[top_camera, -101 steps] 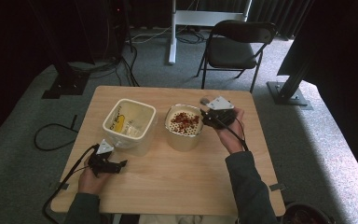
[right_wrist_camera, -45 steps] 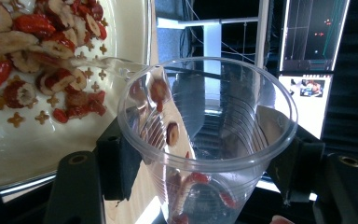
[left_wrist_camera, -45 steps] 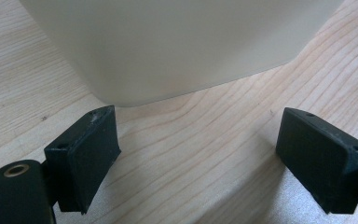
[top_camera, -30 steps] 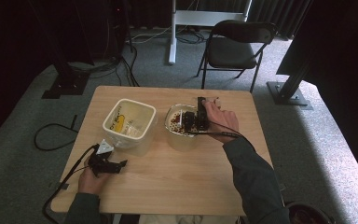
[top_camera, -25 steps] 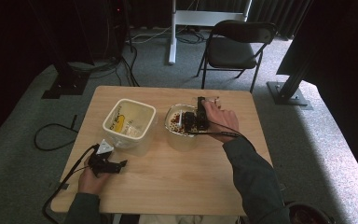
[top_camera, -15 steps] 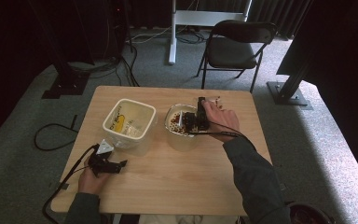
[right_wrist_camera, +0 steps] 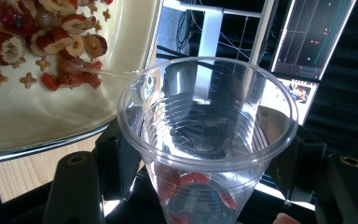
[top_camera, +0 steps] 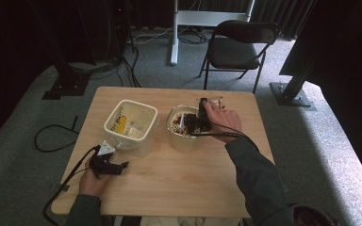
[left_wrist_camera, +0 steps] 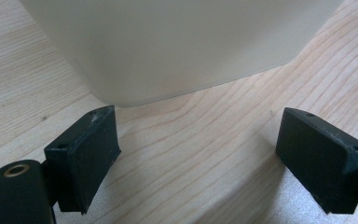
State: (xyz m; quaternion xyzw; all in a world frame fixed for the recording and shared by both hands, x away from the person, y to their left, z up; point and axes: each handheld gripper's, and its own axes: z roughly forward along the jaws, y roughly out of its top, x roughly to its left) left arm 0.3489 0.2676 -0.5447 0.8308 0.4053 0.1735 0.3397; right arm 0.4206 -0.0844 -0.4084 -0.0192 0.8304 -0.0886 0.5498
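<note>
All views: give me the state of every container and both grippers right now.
Clear plastic cup: tipped at the bowl's rim, nearly emptied.
Bowl: upright, holds dried fruit and cereal.
White tub: upright, lid off.
Right gripper: shut on the cup.
Left gripper: open, low over the table.

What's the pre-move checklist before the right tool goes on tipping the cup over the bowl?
1. Grip: right tool shut on the clear plastic cup, jaws on both sides. Ok.
2. Cup position: rim beside the bowl edge, tilted toward it. Ok.
3. Cup emptied: red pieces sit at its bottom. Not ok.
4. Spill: no pieces visible on the table. Ok.
5. Left tool: open, empty, near the white container, away from the bowl. Ok.
6. Bowl stability: cannot tell.
</note>
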